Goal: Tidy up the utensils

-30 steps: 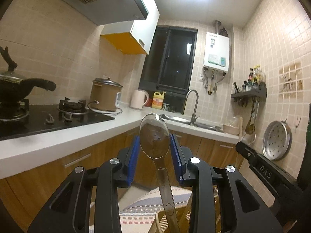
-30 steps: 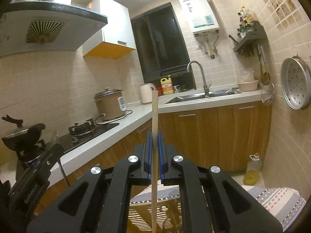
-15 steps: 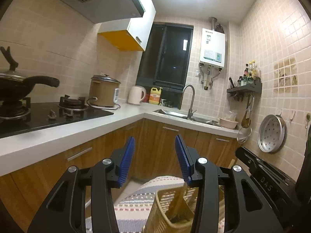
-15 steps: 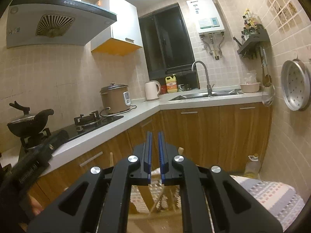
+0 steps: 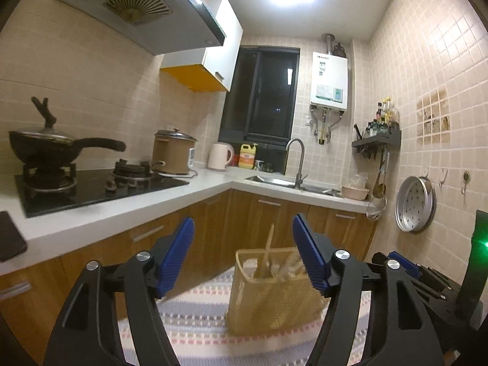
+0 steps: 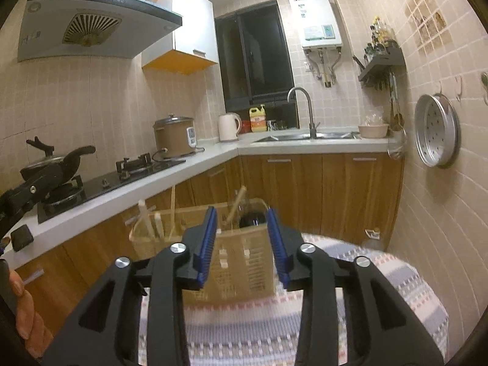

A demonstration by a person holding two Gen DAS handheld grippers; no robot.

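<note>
A tan plastic utensil basket [image 5: 271,299] stands on a striped cloth [image 5: 198,329]; it also shows in the right wrist view [image 6: 241,262]. Wooden chopsticks [image 6: 172,210] and pale utensils [image 5: 286,267] stick up from it, and a dark-bowled spoon [image 6: 253,218] sits in its right part. My left gripper [image 5: 244,244] is open and empty, just before the basket. My right gripper [image 6: 242,238] is open and empty, also just before the basket. The right gripper shows at the lower right of the left wrist view [image 5: 405,267].
A white L-shaped counter [image 5: 195,189] runs left and back with a gas hob [image 5: 91,180], black pan [image 5: 48,146], rice cooker [image 5: 174,152], kettle [image 5: 219,155] and sink [image 5: 292,181]. A steel tray [image 5: 414,204] hangs on the right wall. A phone [image 5: 9,238] lies on the counter edge.
The left gripper let go of the spoon and the right let go of a chopstick. Both drew back from the basket and opened wider, the right from shut.
</note>
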